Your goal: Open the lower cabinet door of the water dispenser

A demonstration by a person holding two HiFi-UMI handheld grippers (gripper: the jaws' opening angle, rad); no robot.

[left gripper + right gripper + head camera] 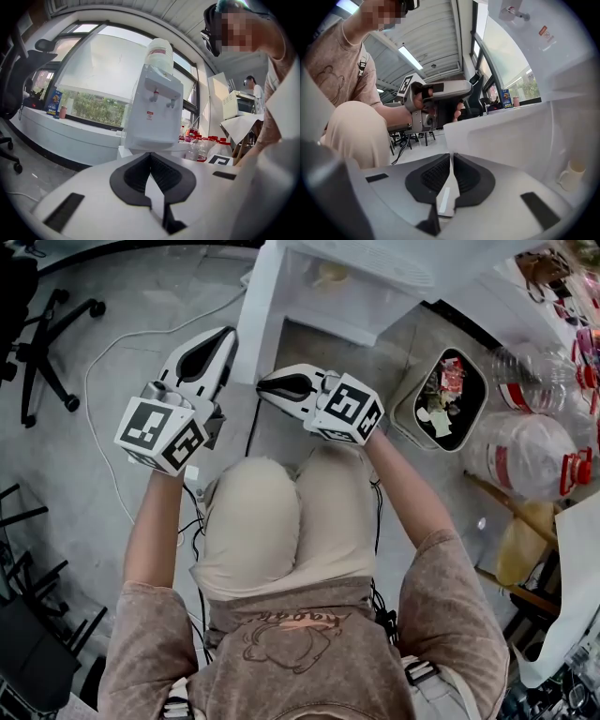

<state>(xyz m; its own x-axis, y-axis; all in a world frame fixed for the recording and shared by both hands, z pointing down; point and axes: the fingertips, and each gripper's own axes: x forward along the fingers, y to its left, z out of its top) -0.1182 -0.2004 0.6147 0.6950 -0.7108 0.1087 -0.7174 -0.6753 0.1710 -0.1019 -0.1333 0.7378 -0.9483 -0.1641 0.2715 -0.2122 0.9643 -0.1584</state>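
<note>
The white water dispenser carries a bottle on top. Its lower cabinet door stands swung out to the left, and its inner face fills the middle of the right gripper view. Inside the cabinet sits a pale cup, also seen from above as the cup. My left gripper is shut and empty, its tip close to the door's edge. My right gripper is shut with nothing in it, just in front of the open cabinet. The right gripper view shows the left gripper beyond the door.
A bin full of rubbish stands right of the dispenser, with large water bottles beyond it. A cable trails over the grey floor and an office chair stands at the left. My knees are right under the grippers.
</note>
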